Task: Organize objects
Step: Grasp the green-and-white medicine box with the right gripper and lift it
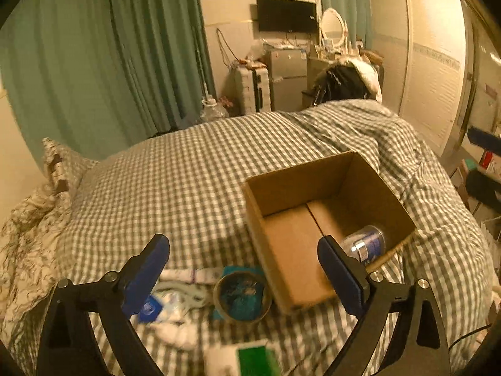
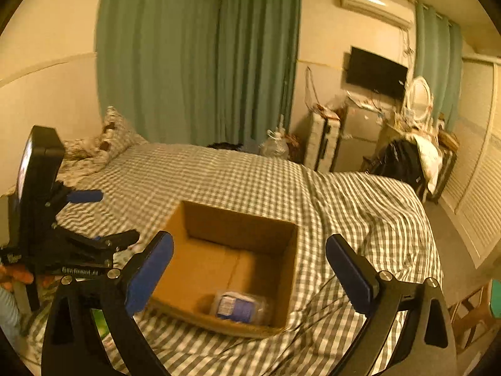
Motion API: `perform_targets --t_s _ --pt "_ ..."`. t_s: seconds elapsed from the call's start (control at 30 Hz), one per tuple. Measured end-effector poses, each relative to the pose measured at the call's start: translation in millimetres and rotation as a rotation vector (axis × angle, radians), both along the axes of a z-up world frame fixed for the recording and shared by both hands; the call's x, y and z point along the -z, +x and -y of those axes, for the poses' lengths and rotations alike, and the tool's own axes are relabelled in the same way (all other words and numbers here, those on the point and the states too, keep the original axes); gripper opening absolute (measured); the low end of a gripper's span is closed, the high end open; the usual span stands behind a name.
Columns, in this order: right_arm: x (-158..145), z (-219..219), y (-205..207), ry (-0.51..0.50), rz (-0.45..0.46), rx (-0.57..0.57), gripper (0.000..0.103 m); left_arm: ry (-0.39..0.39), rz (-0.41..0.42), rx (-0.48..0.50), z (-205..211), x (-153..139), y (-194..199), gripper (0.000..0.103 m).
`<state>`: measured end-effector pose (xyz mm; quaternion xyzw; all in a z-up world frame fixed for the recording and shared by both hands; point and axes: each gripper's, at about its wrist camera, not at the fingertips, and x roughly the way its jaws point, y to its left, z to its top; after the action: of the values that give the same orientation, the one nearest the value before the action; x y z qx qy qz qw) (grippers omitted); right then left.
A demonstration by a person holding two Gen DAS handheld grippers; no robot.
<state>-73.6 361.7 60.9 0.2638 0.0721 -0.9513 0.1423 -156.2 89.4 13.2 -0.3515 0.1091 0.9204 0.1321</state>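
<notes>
Left gripper (image 1: 242, 261) was held with jaws spread wide, nothing between them, above loose items on the checked bedspread (image 1: 194, 169): tape roll (image 1: 241, 297), white packets (image 1: 175, 307), green-white box (image 1: 247, 360). Right gripper (image 2: 249, 266) was likewise spread, empty, over the open cardboard box (image 2: 238, 225). A clear blue-labelled container (image 2: 239, 308) was seen lying inside the box.
</notes>
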Motion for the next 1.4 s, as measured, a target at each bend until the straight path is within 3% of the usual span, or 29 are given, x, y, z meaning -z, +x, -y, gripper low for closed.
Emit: perform_targets --t_s 0.17,0.33,0.53,0.73,1.03,1.27,1.33,1.37,1.4 --pt "-5 41 47 0.005 -0.012 -0.135 0.100 -0.012 -0.019 -0.093 54 -7 40 0.103" --pt "23 93 73 0.043 0.016 -0.238 0.100 -0.081 -0.039 -0.230 102 15 71 0.103" --pt "93 155 86 0.080 0.181 -0.181 0.100 -0.071 -0.011 -0.293 138 48 73 0.103" --pt "151 209 87 0.128 0.332 -0.144 0.100 -0.133 -0.026 -0.324 155 69 68 0.103" --pt "174 229 77 0.135 0.363 -0.012 0.100 -0.060 0.005 -0.349 177 82 68 0.103" --pt "192 233 62 0.170 0.376 0.025 0.100 -0.087 0.020 -0.353 170 86 67 0.103" --pt "193 226 59 0.147 0.377 0.017 0.094 -0.110 0.022 -0.352 164 87 67 0.103" --pt "192 220 58 0.131 0.373 0.007 0.085 -0.136 0.020 -0.352 159 87 67 0.103" --pt "189 213 59 0.122 0.365 -0.008 0.085 -0.149 0.018 -0.350 155 87 66 0.103"
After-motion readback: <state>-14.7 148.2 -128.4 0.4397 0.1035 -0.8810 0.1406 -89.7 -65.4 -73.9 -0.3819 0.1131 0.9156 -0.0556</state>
